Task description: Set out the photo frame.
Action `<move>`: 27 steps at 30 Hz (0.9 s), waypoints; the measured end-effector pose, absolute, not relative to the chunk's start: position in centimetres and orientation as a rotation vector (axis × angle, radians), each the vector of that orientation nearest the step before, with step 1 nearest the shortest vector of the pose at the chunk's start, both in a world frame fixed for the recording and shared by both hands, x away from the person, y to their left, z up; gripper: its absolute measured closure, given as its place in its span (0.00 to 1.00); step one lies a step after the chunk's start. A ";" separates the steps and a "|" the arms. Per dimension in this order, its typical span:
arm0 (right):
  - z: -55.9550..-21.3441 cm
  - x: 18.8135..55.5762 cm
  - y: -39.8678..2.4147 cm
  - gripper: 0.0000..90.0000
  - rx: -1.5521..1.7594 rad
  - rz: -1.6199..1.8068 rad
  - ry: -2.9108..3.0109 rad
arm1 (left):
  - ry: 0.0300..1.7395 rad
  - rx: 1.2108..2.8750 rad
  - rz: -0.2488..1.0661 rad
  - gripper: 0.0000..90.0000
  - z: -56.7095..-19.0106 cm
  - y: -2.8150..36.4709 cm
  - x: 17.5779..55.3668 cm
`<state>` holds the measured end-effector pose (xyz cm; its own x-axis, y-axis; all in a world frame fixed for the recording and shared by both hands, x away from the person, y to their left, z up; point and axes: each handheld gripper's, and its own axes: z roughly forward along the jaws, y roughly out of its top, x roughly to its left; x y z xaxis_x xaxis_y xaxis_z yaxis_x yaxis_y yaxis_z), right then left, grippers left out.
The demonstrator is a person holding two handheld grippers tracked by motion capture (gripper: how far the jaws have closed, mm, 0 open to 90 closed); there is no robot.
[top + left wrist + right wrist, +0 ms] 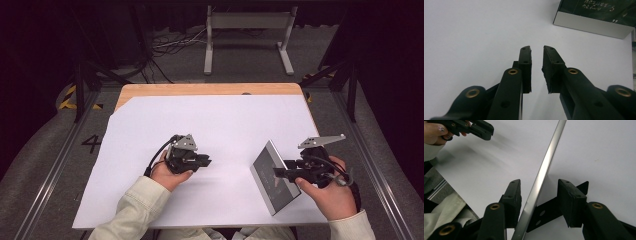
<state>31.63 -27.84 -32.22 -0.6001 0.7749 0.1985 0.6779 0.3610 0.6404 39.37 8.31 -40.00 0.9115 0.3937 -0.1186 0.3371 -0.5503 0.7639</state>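
Note:
A flat box (265, 162) with a dark printed face and silver-white sides lies at the right of the white sheet (210, 115), tilted. The left gripper view shows the box (594, 23) at its upper right. My right gripper (277, 173) reaches in from the right and straddles the box's rim (551, 147). In the right gripper view (539, 182) the rim runs between the jaws: the left pad (514, 192) is close against it, and the right pad (569, 195) stands well clear. My left gripper (207, 162) rests mid-sheet, pointing right, its jaws (537, 50) slightly apart with nothing between them.
The white sheet covers a wooden table (200, 89) whose far edge shows bare. A grey metal stand (247, 30) and cables lie on the floor beyond. Metal rails (372, 165) run along both sides of the table. A pale sleeve (135, 210) enters from the bottom.

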 end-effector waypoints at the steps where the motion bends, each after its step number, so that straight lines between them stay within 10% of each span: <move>1: -32.3 31.7 -27.8 0.62 1.332 1.055 2.480 | 0.519 2.199 0.083 0.86 -40.0 8.3 39.4; 27: -31.9 31.6 -26.8 0.76 1.297 0.960 2.526 | 0.530 2.196 0.072 0.86 -40.1 8.4 39.4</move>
